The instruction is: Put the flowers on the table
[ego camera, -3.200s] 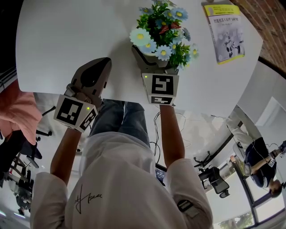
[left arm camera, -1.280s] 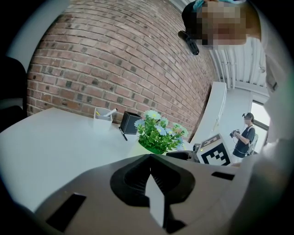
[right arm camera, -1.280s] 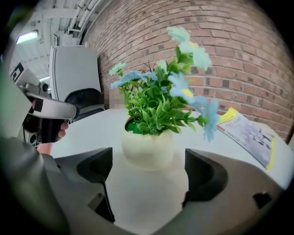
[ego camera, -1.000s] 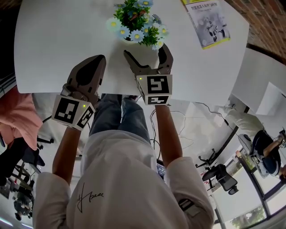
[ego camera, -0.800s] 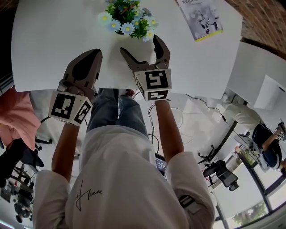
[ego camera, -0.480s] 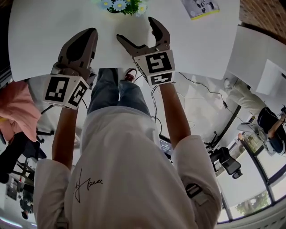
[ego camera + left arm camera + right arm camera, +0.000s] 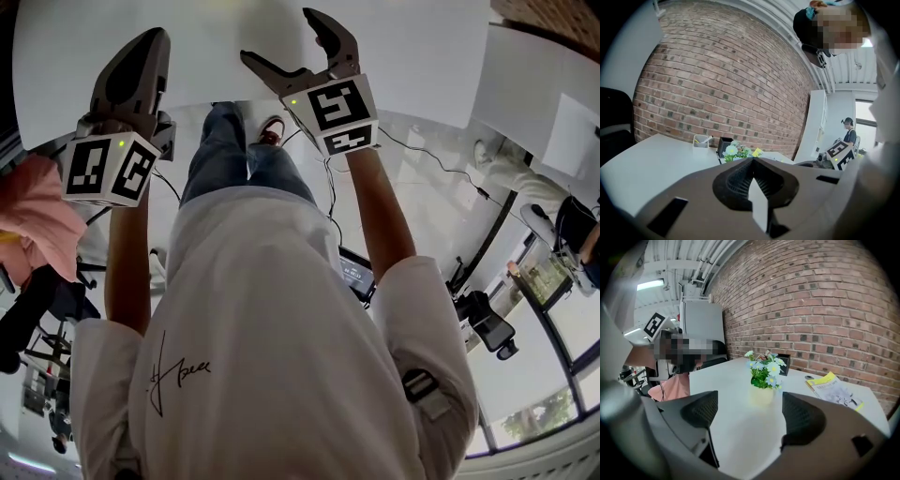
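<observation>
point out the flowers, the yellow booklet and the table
flowers (image 7: pixel 765 367), right gripper view, on the blooms above the pot
yellow booklet (image 7: pixel 833 391), right gripper view, middle of its cover
table (image 7: pixel 724 383), right gripper view, bare top left of the pot

Left tongs (image 7: pixel 148 42) together, right tongs (image 7: pixel 279 36) spread with nothing between, just closing slightly, over white table (image 7: pixel 216 56) edge
</observation>
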Available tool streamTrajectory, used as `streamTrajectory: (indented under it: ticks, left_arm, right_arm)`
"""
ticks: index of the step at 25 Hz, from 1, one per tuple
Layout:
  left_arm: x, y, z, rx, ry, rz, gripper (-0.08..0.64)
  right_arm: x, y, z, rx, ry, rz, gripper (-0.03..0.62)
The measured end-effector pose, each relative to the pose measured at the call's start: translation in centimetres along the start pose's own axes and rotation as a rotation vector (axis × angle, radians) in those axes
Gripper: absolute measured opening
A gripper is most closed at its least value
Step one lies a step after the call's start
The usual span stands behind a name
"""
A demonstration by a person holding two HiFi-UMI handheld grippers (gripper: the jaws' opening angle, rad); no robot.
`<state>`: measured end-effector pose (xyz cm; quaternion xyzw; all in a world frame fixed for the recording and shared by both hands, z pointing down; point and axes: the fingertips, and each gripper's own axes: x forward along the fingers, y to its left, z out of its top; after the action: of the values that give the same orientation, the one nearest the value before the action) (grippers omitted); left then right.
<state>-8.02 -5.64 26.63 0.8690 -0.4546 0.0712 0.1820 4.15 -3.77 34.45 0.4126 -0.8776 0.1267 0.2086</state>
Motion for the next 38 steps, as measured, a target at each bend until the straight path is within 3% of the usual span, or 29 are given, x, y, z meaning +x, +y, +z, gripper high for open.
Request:
streamTrajectory:
  ticks: [5, 8, 11, 19, 28, 38]
  left_arm:
    - [-0.8, -0.5, 0.6, 0.023, -0.021, -0.01, 0.003]
    - [-1.0, -1.6, 0.9, 0.036, -0.029, -0.022, 0.003]
    - [-1.7, -2.3, 0.7, 0.035, -0.035, -0.026, 0.003]
    - [-2.2, -5.4, -1.0, 0.005, -0.04, -0.043, 0.003]
    - [-3.0, -8.1, -1.5, -0.015, -0.082, -0.023, 0.003]
    - [-7.1, -9.3, 0.9, -0.017, -0.124, -0.029, 0.003]
  right_arm:
    - [-1.6, 0.1, 0.4, 0.021, -0.032, -0.024, 0.411]
    - [-3.5, -0.4, 0.9, 0.009, -0.063, -0.067, 0.263]
    - [-4.8, -0.3, 1.4, 0.022, -0.095, -0.081, 0.19]
    - [-8.3, -0.9, 0.2, 0.1, -0.139, -0.097, 0.086]
    - [-12.0, 0.1, -0.9, 0.081, -0.157, -0.114, 0.041]
    - [-15.4, 3.8, 3.4, 0.095, -0.252, -0.035, 0.026]
